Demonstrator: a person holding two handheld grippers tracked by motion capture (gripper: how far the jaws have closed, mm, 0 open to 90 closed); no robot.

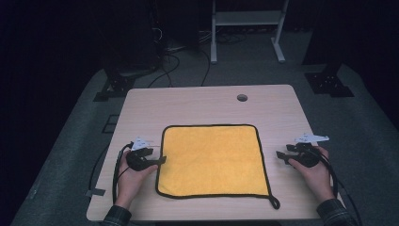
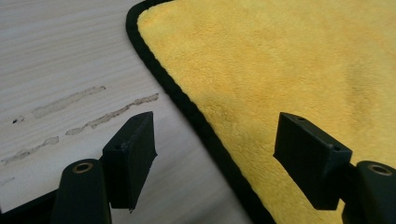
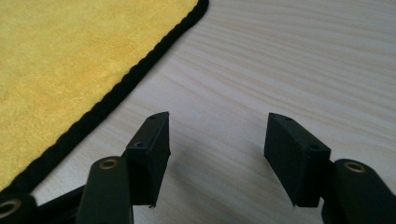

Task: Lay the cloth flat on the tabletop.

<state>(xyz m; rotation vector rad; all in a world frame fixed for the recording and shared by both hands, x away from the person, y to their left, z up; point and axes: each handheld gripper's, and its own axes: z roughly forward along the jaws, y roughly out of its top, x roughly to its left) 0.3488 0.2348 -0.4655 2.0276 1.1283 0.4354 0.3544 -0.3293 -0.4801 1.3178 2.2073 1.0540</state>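
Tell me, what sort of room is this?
Probably a lab or recording workspace, not a home: a plain wooden table holding just a yellow cloth, cables trailing over grey carpet, and a metal stand frame in the dark behind.

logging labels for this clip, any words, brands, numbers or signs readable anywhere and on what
None: no readable text, brand, number or sign stands on anything here.
The yellow microfibre cloth with its black edging is plain, with no tag or print showing.
The wooden table carries only wood grain and a few pale residue streaks, not writing.
The left gripper and right gripper are plain black; their grey plates are too small to tell any marking.
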